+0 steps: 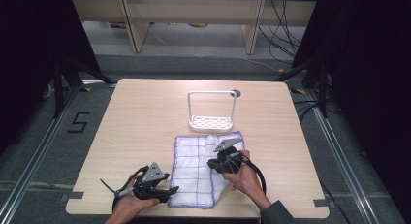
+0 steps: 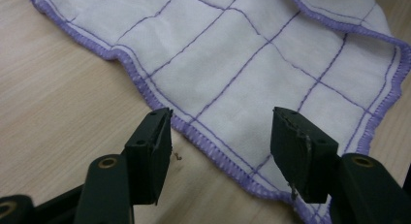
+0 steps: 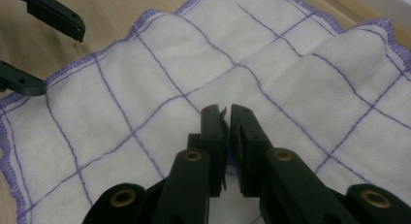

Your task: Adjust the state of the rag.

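Lying flat near the table's (image 1: 145, 112) front edge, the white dishcloth with purple grid stitching (image 1: 196, 168) is light, limp and non-slip, so it should fold wherever unsupported. Grip it at the hemmed edge or a corner. The left gripper (image 2: 220, 151) stands spread over the near hem; the right gripper (image 3: 228, 136) is pressed together, apparently pinching a fold of cloth.

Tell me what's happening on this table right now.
A person is working on a white cloth with purple grid lines lying on a wooden table, a gripper in each hand. The right gripper has its jaws nearly together, pinching a fold of the cloth. The left gripper is open, its jaws straddling the cloth's purple-stitched near edge without gripping it. A white wire rack stands just beyond the cloth, untouched.
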